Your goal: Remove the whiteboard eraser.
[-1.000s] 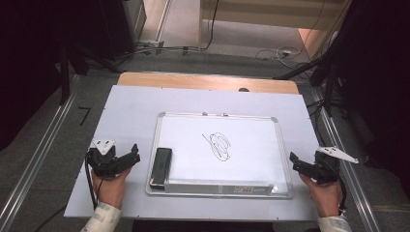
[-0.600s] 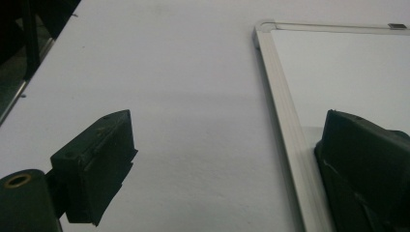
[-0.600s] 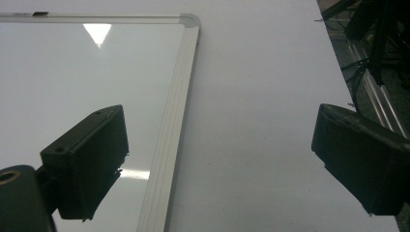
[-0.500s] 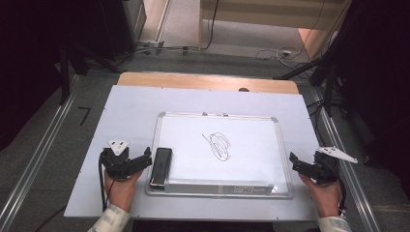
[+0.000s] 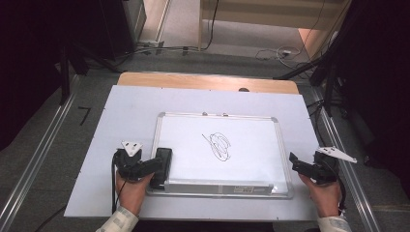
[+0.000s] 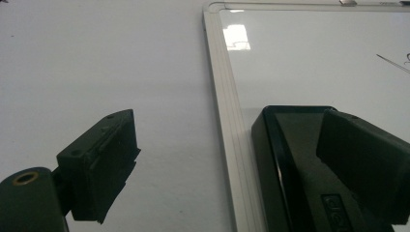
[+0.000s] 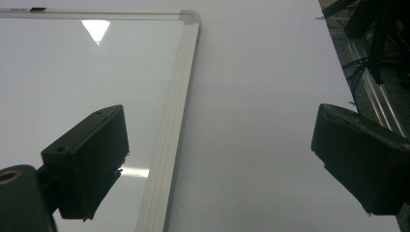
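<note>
Spreading across most of the room's middle, the white surface (image 5: 121,111) carries a framed whiteboard (image 5: 251,140) lying flat, with a black scribble (image 5: 218,145) near its centre. At the board's left end rests the black eraser (image 5: 161,166), set lengthwise just inside the frame. Over the last second the left tool (image 5: 152,166) has slid in from the bare surface beside the board and now sits right at the eraser; from its own camera the jaws stand spread, one over the bare surface outside the frame, the other above the eraser (image 6: 300,164), so the block is straddled but not yet pinched. To my eye that means the pick-up is about to happen, and the wiping of the scribble has not begun. The right tool (image 5: 296,162) has kept its place just off the board's right edge, jaws parted and holding nothing, the frame (image 7: 176,116) running between them.
</note>
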A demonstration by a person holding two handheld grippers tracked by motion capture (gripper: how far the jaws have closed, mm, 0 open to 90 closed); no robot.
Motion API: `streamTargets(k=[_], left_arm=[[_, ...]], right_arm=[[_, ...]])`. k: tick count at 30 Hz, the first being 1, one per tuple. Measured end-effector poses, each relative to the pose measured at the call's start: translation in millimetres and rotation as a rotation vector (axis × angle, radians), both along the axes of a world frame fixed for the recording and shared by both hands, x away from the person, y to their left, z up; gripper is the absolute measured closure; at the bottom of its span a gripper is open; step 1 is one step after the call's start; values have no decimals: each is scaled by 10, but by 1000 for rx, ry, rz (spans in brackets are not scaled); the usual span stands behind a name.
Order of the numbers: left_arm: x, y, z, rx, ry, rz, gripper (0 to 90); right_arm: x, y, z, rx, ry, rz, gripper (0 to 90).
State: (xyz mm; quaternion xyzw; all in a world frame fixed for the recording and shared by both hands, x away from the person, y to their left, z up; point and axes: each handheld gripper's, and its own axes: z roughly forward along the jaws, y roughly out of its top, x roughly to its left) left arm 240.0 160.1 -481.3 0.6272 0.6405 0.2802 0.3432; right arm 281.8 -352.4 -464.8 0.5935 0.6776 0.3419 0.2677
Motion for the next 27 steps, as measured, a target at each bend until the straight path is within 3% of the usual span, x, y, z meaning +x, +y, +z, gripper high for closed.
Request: streamTargets(k=[15, 27], left_arm=[[38, -212, -37, 10, 15, -41, 117], [73, -282, -53, 10, 31, -76, 146]], right_arm=[[3, 8, -5, -1, 3, 3, 54], [9, 9, -12, -7, 5, 8, 54]])
